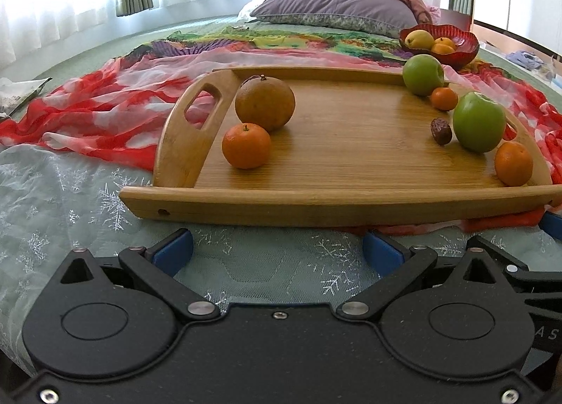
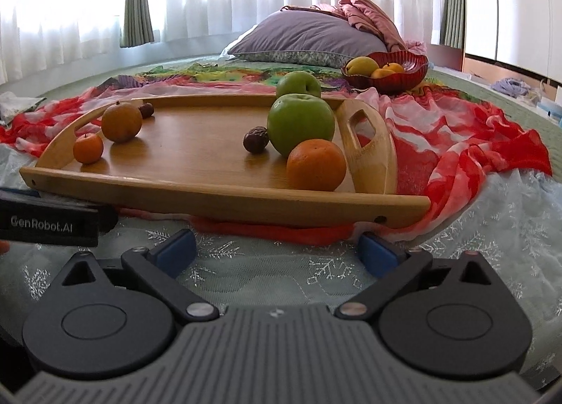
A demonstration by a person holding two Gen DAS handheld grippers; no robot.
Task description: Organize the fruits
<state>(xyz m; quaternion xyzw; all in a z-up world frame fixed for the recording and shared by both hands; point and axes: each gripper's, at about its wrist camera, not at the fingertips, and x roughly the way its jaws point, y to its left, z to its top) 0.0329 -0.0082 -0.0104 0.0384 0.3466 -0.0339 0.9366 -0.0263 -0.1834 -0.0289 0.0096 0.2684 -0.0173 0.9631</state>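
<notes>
A wooden tray [image 1: 316, 207] [image 2: 210, 189] lies on the bed. On its left stand a large orange [image 1: 265, 102] [image 2: 121, 121] and a small tangerine [image 1: 246, 145] [image 2: 88, 148]. On its right are two green apples [image 1: 478, 122] [image 2: 300, 122], [image 1: 422, 74] [image 2: 298, 83], tangerines [image 1: 513, 163] [image 2: 316, 164], [image 1: 444, 98] and a brown date [image 1: 441, 130] [image 2: 256, 139]. A second date [image 2: 146, 110] lies at the back left. A red bowl [image 1: 463, 49] [image 2: 404, 79] behind holds a yellow fruit and tangerines. My left gripper [image 1: 277, 253] and right gripper [image 2: 277, 253] are open and empty, in front of the tray.
A red and white scarf [image 1: 87, 116] [image 2: 456, 144] lies under the tray. A purple pillow [image 1: 333, 7] [image 2: 309, 38] and pink bedding sit at the back. The other gripper's body [image 2: 49, 221] shows at the left of the right wrist view.
</notes>
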